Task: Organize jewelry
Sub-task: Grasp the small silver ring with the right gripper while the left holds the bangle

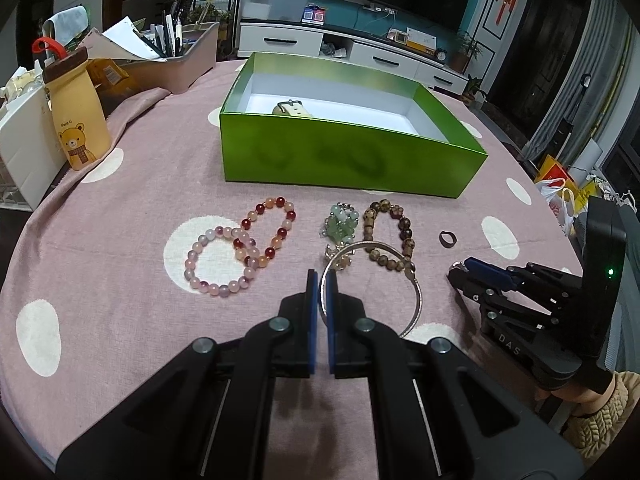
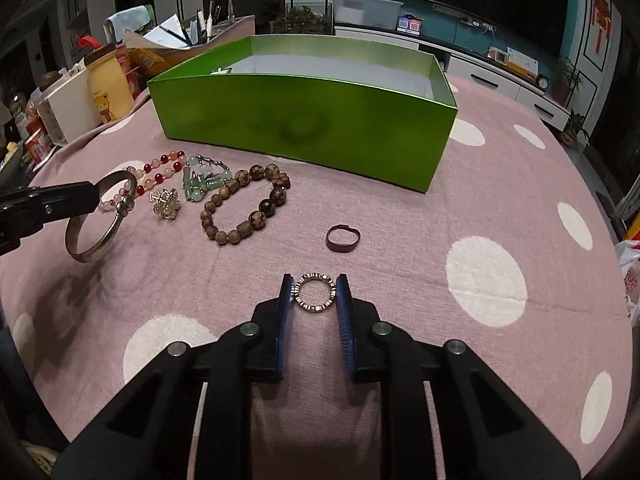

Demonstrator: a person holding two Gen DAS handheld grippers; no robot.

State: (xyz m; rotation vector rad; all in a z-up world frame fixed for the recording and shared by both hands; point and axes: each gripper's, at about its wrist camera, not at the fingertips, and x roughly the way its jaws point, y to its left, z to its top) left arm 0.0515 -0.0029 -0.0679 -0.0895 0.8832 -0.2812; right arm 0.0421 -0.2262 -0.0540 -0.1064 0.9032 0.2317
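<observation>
My left gripper is shut on the rim of a silver bangle, which also shows in the right wrist view, tilted up off the cloth. My right gripper is shut on a small patterned ring just above the cloth. An open green box stands behind, with a watch inside. On the cloth lie a pink bead bracelet, a red and orange bead bracelet, a green stone piece, a brown bead bracelet and a dark ring.
The table has a pink cloth with white dots. A yellow bear bottle, a white box and a tray of pens and papers stand at the far left. A clear flower brooch lies by the bangle.
</observation>
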